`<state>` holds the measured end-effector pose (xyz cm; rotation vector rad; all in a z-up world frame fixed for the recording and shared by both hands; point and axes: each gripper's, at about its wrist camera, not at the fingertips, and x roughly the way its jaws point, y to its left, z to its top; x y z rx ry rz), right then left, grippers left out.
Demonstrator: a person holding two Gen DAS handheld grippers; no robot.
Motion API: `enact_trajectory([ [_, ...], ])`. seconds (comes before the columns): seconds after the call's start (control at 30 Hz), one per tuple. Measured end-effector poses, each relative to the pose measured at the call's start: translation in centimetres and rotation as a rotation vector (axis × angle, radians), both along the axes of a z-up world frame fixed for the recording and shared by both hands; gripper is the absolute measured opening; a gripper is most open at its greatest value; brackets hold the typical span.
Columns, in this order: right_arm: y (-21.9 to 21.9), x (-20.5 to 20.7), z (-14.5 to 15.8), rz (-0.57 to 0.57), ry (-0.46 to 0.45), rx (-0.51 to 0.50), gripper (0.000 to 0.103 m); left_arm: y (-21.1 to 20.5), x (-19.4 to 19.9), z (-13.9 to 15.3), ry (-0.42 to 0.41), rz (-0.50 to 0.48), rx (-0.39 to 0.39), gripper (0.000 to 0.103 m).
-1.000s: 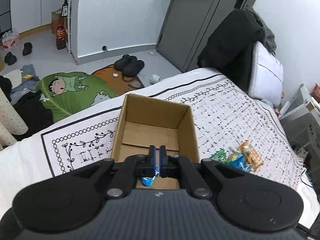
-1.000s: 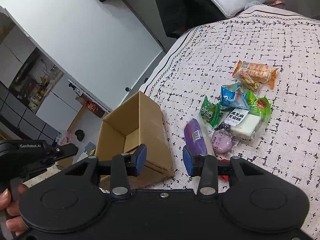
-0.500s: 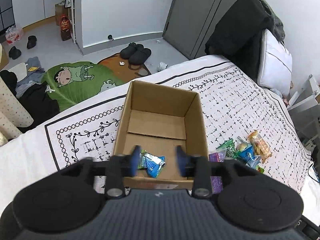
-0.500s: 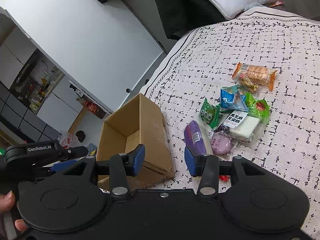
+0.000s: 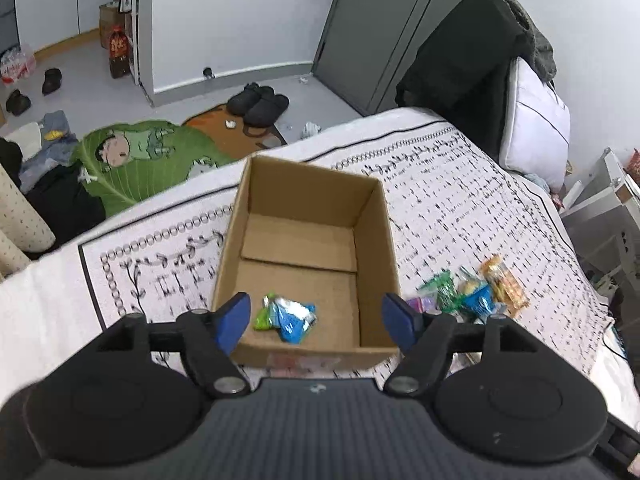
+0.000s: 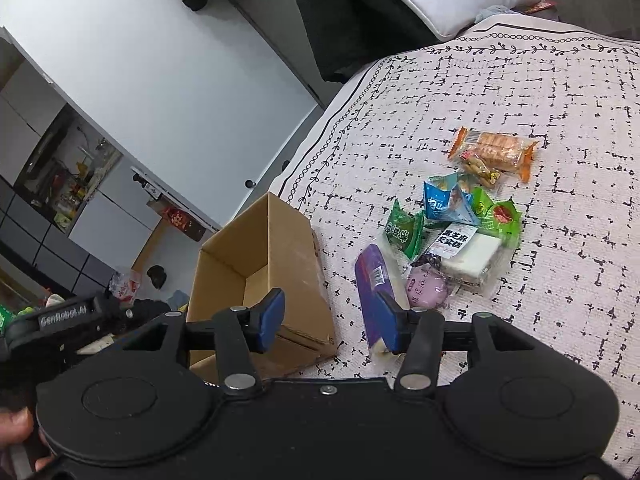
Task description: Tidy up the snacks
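While a blue-and-green snack packet lies on the floor of the cardboard box near its front wall, the left claw is held above it, its jaws opening with nothing pinched between them. More snacks are heaped on the patterned bedspread just beside the box. A purple packet is seen nearest the right claw, whose jaws are spread and opening, empty.
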<state>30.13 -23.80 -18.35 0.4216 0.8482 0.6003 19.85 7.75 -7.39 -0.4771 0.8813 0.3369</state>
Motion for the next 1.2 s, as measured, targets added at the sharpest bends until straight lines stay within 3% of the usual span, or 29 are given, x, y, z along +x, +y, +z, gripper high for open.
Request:
enact_trajectory([
  [0.23, -0.3, 0.0, 0.0, -0.004, 0.0, 0.0, 0.05, -2.1, -0.9, -2.8, 0.081, -0.019, -0.044, 0.07],
  [0.53, -0.8, 0.0, 0.3, -0.013, -0.004, 0.013, 0.05, -2.6, -0.3, -7.2, 0.212, -0.03, -0.104, 0.052],
  [0.9, -1.2, 0.4, 0.2, -0.015, 0.006, 0.027, 0.05, -2.8, 1.7, -11.6, 0.315, 0.021, -0.049, 0.04],
  [1.13, -1.1, 0.4, 0.1, -0.008, 0.01, 0.029, 0.05, -2.5, 2.8, -13.1, 0.404, 0.045, -0.036, 0.04],
  [1.17, -1.1, 0.4, 0.1, -0.008, 0.011, 0.029, 0.05, -2.4, 2.9, -13.3, 0.408, 0.042, -0.045, 0.035],
  [1.2, -1.1, 0.4, 0.1, -0.008, 0.011, 0.029, 0.05, -2.2, 2.9, -13.5, 0.412, 0.045, -0.051, 0.024],
])
